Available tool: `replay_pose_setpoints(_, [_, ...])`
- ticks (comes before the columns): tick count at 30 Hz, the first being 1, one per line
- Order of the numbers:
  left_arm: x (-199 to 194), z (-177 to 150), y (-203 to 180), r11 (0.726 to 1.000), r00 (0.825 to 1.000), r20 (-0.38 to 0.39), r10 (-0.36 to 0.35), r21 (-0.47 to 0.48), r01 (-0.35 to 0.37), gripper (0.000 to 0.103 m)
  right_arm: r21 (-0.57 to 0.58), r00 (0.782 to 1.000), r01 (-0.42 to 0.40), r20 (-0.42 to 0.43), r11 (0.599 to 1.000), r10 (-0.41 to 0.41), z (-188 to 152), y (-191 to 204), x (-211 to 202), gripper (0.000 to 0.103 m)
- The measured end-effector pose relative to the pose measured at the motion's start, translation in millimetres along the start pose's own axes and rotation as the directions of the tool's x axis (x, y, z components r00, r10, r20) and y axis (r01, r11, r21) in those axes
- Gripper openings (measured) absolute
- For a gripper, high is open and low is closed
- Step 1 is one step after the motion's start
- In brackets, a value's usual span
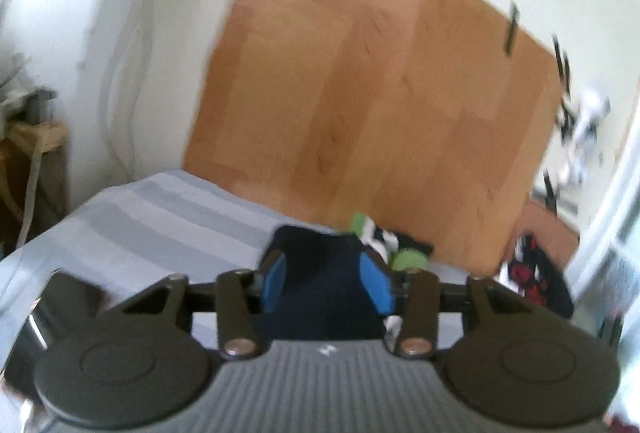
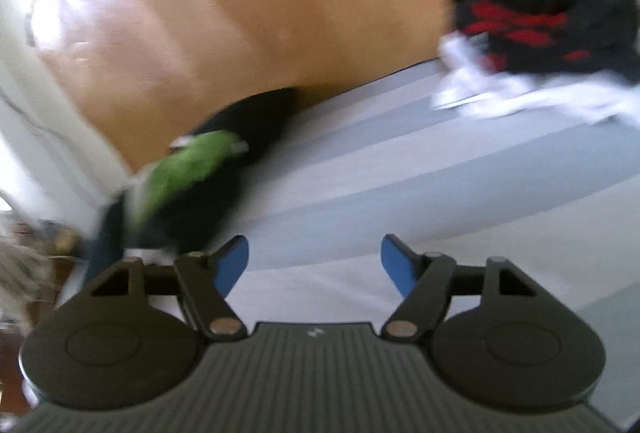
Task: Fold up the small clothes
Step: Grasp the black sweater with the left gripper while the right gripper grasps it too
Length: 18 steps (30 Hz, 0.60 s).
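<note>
A grey striped bed (image 1: 168, 217) carries everything. At its far edge lies a black-and-green garment (image 2: 180, 169). The left hand-held gripper (image 1: 326, 283) has dark navy cloth (image 1: 320, 273) between its part-open pads. The right hand-held gripper (image 2: 314, 265) gapes empty.

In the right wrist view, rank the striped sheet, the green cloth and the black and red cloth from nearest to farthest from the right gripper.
1. Striped sheet, directly beneath the right gripper.
2. Green cloth, ahead left.
3. Black and red cloth, far upper right.
</note>
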<state>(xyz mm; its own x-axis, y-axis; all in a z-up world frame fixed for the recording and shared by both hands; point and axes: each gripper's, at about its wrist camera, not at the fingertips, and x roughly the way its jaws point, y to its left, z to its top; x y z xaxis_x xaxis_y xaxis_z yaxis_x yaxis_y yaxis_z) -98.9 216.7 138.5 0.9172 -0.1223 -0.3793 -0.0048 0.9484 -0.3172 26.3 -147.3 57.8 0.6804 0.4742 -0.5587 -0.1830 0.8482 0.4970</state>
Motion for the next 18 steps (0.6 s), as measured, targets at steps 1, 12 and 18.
replay_pose_setpoints(1, [14, -1, -5, 1.0, 1.0, -0.027, -0.013, 0.026, 0.013, 0.047, -0.015, 0.999, -0.029, -0.016, 0.999, 0.029, 1, 10, 9, 0.071])
replay_pose_setpoints(12, [152, -19, -12, 0.997, 0.963, -0.268, 0.027, 0.075, -0.007, 0.014, 0.163, 0.964, -0.166, -0.184, 0.973, 0.195, 19, 53, 128, 0.06])
replay_pose_setpoints(18, [73, 16, 37, 0.995, 0.994, -0.103, 0.043, -0.082, -0.052, 0.008, 0.05, 0.973, -0.216, -0.072, 0.975, 0.219, 45, 73, 86, 0.012])
